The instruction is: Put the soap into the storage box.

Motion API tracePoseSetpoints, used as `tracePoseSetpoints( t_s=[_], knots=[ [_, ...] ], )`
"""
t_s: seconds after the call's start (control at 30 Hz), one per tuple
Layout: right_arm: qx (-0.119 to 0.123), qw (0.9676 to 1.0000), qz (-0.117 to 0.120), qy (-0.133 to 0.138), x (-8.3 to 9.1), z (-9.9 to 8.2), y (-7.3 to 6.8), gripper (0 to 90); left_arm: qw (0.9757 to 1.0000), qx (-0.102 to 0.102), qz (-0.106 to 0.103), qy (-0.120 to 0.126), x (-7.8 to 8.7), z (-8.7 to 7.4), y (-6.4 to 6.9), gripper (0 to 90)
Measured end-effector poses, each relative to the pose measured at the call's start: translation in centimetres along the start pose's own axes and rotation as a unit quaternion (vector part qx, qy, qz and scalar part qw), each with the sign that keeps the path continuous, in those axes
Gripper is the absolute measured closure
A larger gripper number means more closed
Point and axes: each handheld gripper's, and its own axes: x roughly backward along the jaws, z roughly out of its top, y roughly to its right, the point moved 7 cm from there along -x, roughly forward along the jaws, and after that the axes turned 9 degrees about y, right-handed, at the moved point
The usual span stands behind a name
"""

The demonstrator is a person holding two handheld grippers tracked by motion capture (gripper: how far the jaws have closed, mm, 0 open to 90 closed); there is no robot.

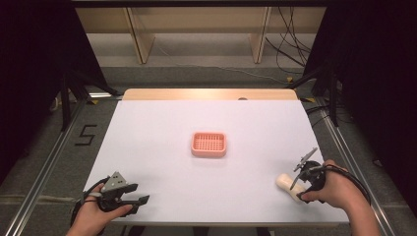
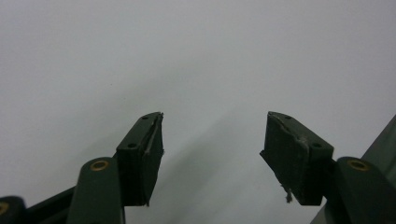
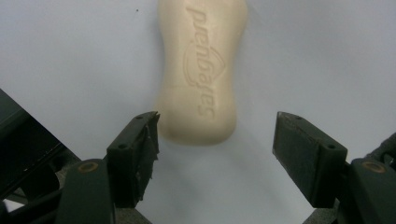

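The cream soap bar [image 3: 201, 70] lies flat on the white bench [image 1: 162, 187] near its right front corner, embossed face up, just ahead of my right hand-held gripper [image 3: 215, 140], whose jaws are spread and hold nothing. The bar's near end sits toward my left jaw rather than centred, so I judge that closing from here could nudge it sideways or pinch only a rounded end, and a smooth bar could squirt out. The pink slotted soap dish [image 1: 209, 144] waits mid-bench, well apart. My left hand-held gripper [image 2: 212, 140] rests spread and empty over bare bench at the front left.
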Motion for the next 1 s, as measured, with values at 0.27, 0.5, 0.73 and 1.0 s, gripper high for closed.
tracePoseSetpoints(
  t_s=[0.27, 0.5, 0.73, 1.0],
  knots=[
    [0.013, 0.9997, 0.020, -0.009, -1.2, 1.3, -0.2, 33.5, 0.9999, 0.015, 0.001, 0.002, 0.0, 0.0, 0.1, 37.1],
    [0.016, 0.9991, 0.034, -0.020, -2.0, 2.1, -0.3, 35.7, 1.0000, 0.004, -0.001, 0.004, 0.0, 0.0, 0.1, 37.1],
    [0.022, 0.9984, 0.041, -0.032, -2.6, 2.5, -0.2, 38.2, 0.9999, 0.010, -0.003, 0.010, 0.0, 0.1, 0.2, 37.1],
    [0.015, 0.9974, 0.048, -0.052, -3.0, 2.8, -0.1, 39.8, 1.0000, -0.006, 0.000, 0.004, 0.1, 0.1, -0.1, 37.1]
  ],
)
